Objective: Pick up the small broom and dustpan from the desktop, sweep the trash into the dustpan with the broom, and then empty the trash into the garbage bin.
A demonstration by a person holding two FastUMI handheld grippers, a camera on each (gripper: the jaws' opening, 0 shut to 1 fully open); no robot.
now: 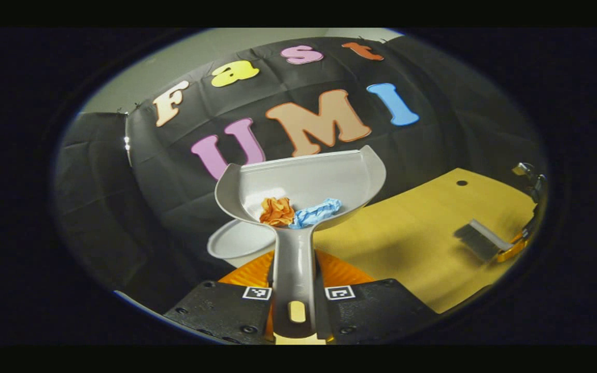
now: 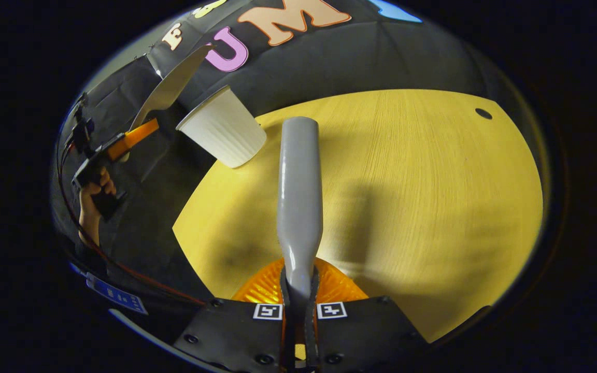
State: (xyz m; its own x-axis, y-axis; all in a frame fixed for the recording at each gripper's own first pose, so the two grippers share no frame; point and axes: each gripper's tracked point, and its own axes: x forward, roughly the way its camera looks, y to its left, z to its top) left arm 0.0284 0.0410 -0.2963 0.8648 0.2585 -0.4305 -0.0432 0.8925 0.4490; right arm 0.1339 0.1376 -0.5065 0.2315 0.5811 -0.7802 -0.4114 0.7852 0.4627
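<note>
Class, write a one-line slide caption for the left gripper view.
Left gripper holds the grey dustpan, carrying orange and blue paper wads, above the white bin.

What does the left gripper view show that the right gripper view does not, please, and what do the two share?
Left gripper view alone: the inside of the dustpan, holding an orange paper wad and a blue paper wad, and the broom's bristles over the desktop.

Right gripper view alone: the hand holding the left gripper, and the broom handle clamped end-on in the right gripper.

Shared: the yellow desktop, the white bin and the dustpan, seen edge-on from the right.
</note>
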